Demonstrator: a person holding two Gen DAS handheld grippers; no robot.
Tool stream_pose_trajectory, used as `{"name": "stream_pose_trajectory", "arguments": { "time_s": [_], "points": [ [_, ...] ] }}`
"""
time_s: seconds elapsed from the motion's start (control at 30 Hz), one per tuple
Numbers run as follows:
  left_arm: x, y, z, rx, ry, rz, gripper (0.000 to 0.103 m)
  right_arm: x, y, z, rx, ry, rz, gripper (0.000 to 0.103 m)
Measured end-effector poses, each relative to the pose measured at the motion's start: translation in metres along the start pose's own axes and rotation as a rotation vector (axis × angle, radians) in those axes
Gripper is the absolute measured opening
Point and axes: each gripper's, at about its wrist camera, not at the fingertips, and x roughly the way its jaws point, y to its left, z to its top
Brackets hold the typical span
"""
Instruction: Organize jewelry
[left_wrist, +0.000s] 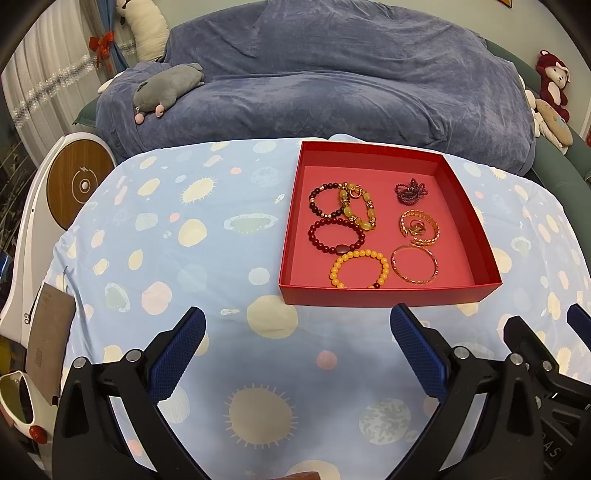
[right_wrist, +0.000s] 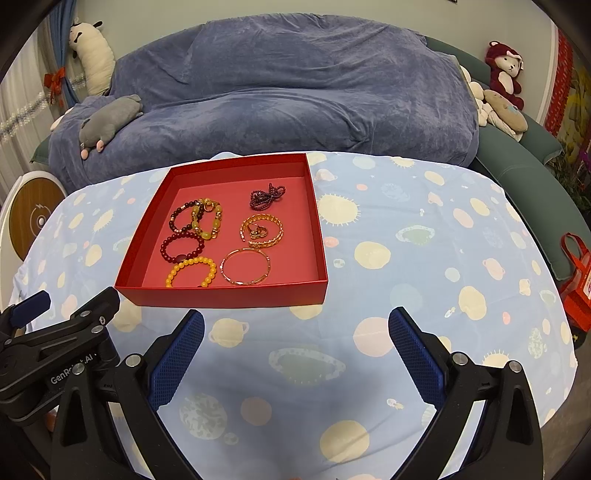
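A red open box (left_wrist: 369, 297) (right_wrist: 221, 295) stands on the table with several bracelets in it. On its left lie a dark bead bracelet (left_wrist: 318, 201), a yellow-green stone bracelet (left_wrist: 364, 212), a red bead bracelet (left_wrist: 336, 236) and a yellow bead bracelet (left_wrist: 360, 269) (right_wrist: 190, 271). On its right lie a dark red bead cluster (left_wrist: 410, 190) (right_wrist: 266, 195), a gold chain bracelet with rings (left_wrist: 421, 228) (right_wrist: 263, 230) and a gold bangle (left_wrist: 415, 264) (right_wrist: 245, 271). My left gripper (left_wrist: 297, 325) is open and empty before the box. My right gripper (right_wrist: 295, 325) is open and empty, to the right of it.
The table wears a light blue planet-print cloth (left_wrist: 184, 240) (right_wrist: 424, 258). Behind it is a sofa under a blue cover (left_wrist: 314, 85) with a grey plush toy (left_wrist: 166, 88). A round wooden-topped device (left_wrist: 75, 184) stands at the left. A red bag (right_wrist: 576, 280) stands at the right.
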Motion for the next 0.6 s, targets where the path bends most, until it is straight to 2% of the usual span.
{"name": "stream_pose_trajectory", "arguments": {
  "time_s": [0.6],
  "points": [
    [-0.0024,0.0023,-0.0020,-0.002,-0.009,0.008,0.095,-0.0017,-0.0003,-0.0009,-0.001,-0.002,-0.004,0.096]
  ]
}}
